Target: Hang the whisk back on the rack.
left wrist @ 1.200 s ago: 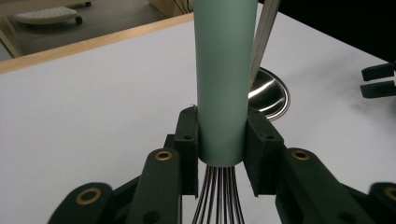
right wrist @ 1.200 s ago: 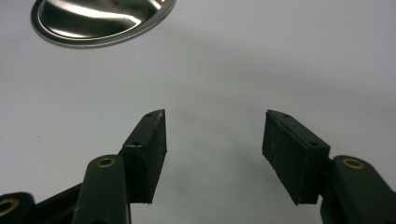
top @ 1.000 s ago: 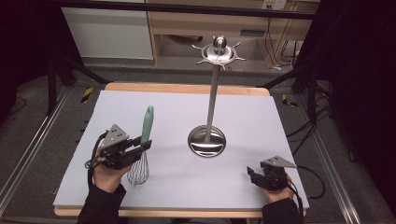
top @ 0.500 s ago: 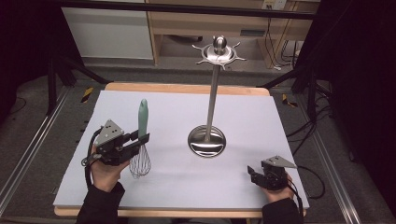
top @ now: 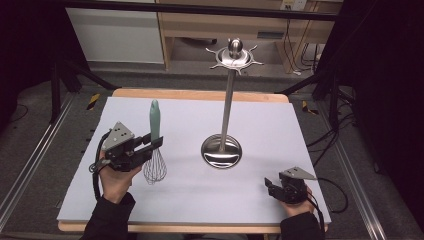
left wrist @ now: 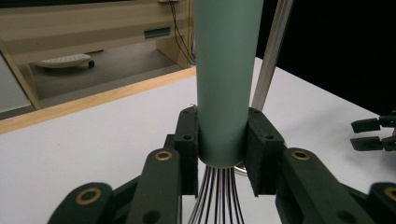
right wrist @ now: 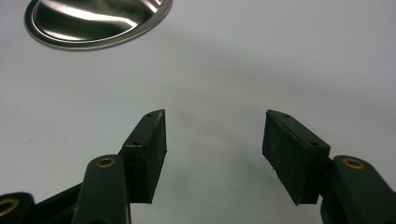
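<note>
Left of the stand, the left gripper clamps the whisk upright by its handle base. Keep it vertical while lifting toward the stand's hooks. The right gripper rests open.

The white surface has a wooden edge and stands on a grey floor. Behind it are a pale wood shelf and a white panel. Black cables trail at right; darkness fills both sides.
</note>
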Motion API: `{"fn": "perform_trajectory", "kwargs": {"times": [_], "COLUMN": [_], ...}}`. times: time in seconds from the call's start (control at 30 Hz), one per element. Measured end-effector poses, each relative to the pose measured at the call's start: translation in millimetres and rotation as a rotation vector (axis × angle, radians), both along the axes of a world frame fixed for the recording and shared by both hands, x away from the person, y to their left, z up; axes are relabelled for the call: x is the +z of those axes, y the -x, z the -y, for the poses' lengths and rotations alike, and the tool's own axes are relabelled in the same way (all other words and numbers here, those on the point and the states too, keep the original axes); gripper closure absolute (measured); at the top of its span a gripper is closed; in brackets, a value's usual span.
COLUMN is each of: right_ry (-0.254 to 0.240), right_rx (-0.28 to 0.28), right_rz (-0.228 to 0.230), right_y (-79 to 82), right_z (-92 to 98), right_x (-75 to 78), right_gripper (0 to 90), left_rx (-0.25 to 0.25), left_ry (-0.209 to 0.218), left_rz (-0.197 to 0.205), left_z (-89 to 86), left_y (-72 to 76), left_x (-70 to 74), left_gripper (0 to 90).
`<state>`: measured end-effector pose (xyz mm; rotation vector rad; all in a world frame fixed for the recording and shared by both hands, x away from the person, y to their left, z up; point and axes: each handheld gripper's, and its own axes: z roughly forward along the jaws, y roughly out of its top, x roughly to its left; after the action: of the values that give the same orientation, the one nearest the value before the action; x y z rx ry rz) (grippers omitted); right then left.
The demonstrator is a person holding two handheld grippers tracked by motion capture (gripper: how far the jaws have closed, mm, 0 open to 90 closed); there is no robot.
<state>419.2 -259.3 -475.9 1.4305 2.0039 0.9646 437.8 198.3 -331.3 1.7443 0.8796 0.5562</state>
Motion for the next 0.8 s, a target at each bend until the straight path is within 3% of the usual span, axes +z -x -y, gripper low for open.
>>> {"fn": "perform_trajectory", "kwargs": {"times": [0.33, 0.8], "right_ry": [-0.003, -0.004], "right_rx": [-0.005, 0.000], "right_rz": [0.001, 0.008], "right_y": [-0.1, -0.1], "right_z": [-0.2, 0.1], "right_x": [0.3, 0.5], "right_gripper": [39.9, 40.1], "left_rx": [-0.036, -0.070], "left_ry": [0.019, 0.012], "left_rz": [0.018, 0.041], "left_z": [16.6, 37.4], "left_y": [-7.3, -14.6], "left_x": [15.0, 35.7], "left_gripper": [68.6, 68.6]}}
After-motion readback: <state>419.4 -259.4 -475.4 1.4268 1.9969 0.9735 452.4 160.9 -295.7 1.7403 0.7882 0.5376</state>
